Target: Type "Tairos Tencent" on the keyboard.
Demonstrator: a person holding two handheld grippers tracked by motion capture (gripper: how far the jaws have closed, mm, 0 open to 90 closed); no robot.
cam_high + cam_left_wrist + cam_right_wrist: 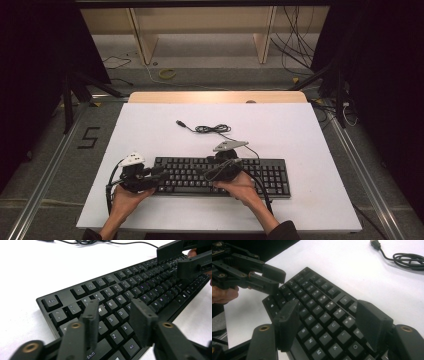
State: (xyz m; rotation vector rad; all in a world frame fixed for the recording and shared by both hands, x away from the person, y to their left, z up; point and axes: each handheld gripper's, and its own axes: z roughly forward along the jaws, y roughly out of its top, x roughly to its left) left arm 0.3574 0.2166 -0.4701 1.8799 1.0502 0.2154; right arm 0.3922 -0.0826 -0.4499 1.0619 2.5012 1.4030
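A black keyboard (222, 176) lies flat on the white tabletop (150, 130), its cable (212, 129) coiled behind and unplugged. The left tongs (162, 176) and right tongs (206, 173) are held apart over the keys, gripping nothing. Typing seems under way; progress cannot be judged.

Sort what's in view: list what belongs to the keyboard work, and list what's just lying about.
In use: keyboard, left gripper, right gripper, both open above the keys.
Lying about: coiled USB cable on the white tabletop; yellow ring on the floor.
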